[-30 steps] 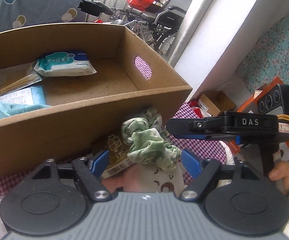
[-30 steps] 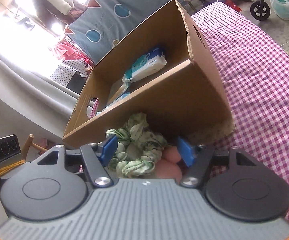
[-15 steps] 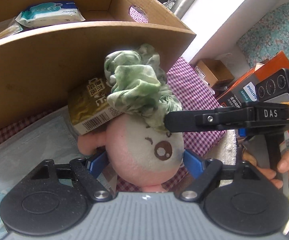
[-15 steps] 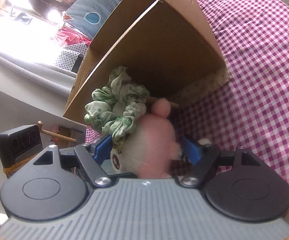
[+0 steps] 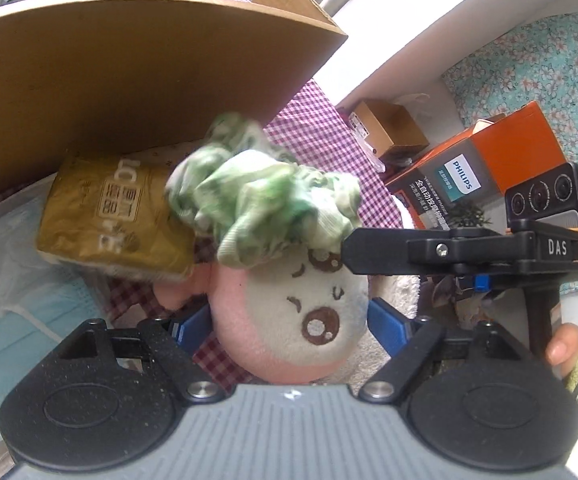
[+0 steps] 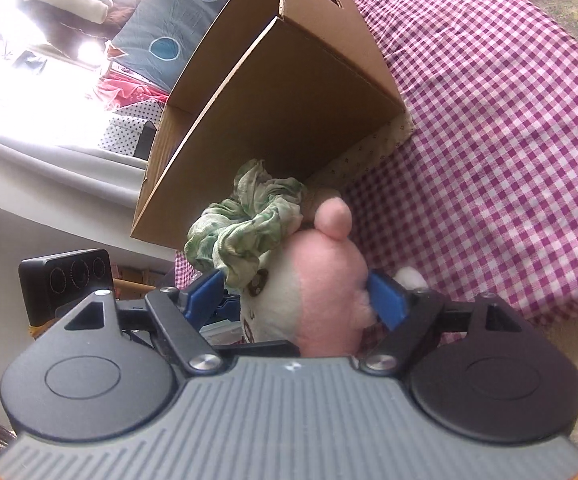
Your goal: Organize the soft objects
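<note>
A pink and white plush toy point(image 5: 289, 320) with an embroidered face sits between the blue fingers of my left gripper point(image 5: 289, 322), which close on its sides. A green scrunchie point(image 5: 265, 204) lies on top of its head. My right gripper point(image 6: 297, 296) also closes on the plush toy point(image 6: 325, 292) from the side, with the scrunchie point(image 6: 245, 232) above its left finger. The right gripper's black finger point(image 5: 429, 252) reaches across in the left wrist view. The cardboard box point(image 5: 129, 68) stands just behind, on the checked cloth point(image 6: 489, 140).
A gold tissue pack point(image 5: 109, 216) leans beside the plush toy, against the box. Blue face masks in clear wrap point(image 5: 17, 308) lie at the left. An orange Philips carton point(image 5: 481, 168) and a small brown box point(image 5: 389, 128) sit on the floor to the right.
Both grippers have come down from above the box rim to the plush toy in front of the box and closed in on it. The scrunchie has stayed on its head.
</note>
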`<state>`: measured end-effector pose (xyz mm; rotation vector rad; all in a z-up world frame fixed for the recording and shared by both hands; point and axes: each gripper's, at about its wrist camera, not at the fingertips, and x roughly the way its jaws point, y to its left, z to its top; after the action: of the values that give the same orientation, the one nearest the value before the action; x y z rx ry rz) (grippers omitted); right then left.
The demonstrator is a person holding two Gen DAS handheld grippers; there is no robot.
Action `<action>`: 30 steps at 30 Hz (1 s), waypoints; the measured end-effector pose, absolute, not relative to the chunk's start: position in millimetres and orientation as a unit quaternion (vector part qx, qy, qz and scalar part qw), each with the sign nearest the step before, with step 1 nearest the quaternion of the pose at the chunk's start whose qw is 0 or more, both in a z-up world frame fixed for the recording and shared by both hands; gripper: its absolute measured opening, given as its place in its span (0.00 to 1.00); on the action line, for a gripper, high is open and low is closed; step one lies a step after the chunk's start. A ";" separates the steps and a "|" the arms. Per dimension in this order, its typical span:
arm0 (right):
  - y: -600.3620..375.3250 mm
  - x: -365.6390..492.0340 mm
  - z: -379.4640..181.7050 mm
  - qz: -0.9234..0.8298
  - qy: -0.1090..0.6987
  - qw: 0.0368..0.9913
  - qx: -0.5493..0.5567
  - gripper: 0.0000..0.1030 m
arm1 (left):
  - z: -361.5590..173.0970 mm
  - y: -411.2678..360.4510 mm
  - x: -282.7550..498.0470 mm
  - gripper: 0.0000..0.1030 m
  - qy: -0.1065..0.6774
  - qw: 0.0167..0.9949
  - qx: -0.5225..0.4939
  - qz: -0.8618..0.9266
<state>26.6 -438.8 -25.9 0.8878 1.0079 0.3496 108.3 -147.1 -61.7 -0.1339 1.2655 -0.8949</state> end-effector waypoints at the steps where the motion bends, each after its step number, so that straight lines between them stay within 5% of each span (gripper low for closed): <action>1: -440.7 23.1 -23.6 0.156 0.461 0.771 0.411 0.78 | -62.4 -149.8 108.2 0.81 0.571 0.710 -0.062 -0.408; 8: -460.7 -2.7 -6.1 0.110 0.426 0.793 0.421 0.79 | -68.5 -168.8 111.7 0.81 0.567 0.691 -0.073 -0.442; 17: -448.8 -13.0 57.9 0.149 0.363 0.826 0.404 0.77 | -11.0 -148.7 97.5 0.81 0.498 0.726 -0.076 -0.468; 23: -413.4 52.5 109.0 0.221 0.338 0.844 0.352 0.76 | 49.5 -113.5 114.1 0.81 0.429 0.791 -0.083 -0.429; 30: -369.2 183.0 115.0 0.266 0.403 0.813 0.325 0.76 | 84.9 -84.3 180.0 0.81 0.401 0.848 -0.073 -0.340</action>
<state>183.0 -369.2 115.0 0.6940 0.8607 0.5675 180.0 -84.3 84.9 -0.1544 0.8453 -0.7168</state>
